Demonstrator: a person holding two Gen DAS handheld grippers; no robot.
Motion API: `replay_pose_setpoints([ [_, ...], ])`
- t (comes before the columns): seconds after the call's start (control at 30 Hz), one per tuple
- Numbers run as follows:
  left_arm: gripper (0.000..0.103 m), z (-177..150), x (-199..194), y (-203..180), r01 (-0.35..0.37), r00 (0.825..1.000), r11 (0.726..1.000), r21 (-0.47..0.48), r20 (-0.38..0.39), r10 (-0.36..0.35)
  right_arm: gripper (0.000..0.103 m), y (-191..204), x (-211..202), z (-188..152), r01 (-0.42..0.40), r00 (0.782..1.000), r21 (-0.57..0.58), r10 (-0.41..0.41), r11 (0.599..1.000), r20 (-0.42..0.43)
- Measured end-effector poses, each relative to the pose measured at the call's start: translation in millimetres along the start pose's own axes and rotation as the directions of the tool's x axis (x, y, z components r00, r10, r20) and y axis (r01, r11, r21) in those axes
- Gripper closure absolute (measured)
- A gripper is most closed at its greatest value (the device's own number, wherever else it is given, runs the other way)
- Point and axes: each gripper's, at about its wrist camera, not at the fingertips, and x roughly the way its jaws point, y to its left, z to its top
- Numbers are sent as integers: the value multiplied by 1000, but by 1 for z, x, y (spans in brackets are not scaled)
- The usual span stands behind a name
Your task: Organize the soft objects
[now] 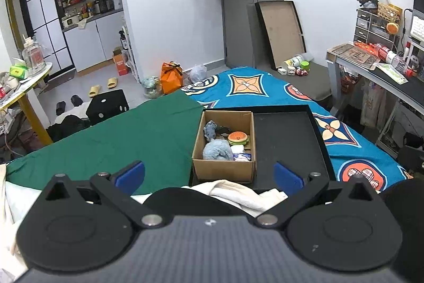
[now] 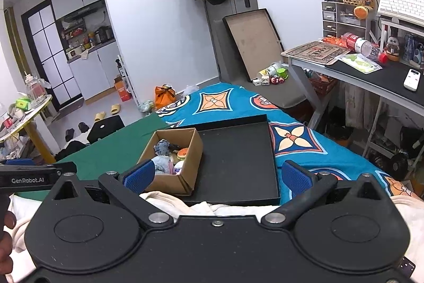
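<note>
Plainly, the burger plush (image 1: pixel 238 137) and blue fluffy toys (image 1: pixel 217 150) sit gathered in the cardboard box (image 1: pixel 224 169), itself in the black tray (image 1: pixel 288 145), while both tongs, left (image 1: pixel 209 173) and right (image 2: pixel 216 177), hang wide open and empty just short of it.

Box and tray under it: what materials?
Box: looks like brown corrugated cardboard, matte, with folded flaps and raw edges. Tray: black, matte, thin upright rim; probably rigid card or plastic, can't tell which.

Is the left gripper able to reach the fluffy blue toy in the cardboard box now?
Probably yes: the left gripper is open, the cardboard box has no lid, and the fluffy blue toy lies uncovered near its front wall.
</note>
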Motion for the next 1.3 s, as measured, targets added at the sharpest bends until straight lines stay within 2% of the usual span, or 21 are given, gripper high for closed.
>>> replay_pose_setpoints([
  [1.3, 0, 2, -1, -1, 30, 999, 999, 18, -21, -29, 0, 6, 3, 1, 13, 1000, -26, -14, 1000, -13],
])
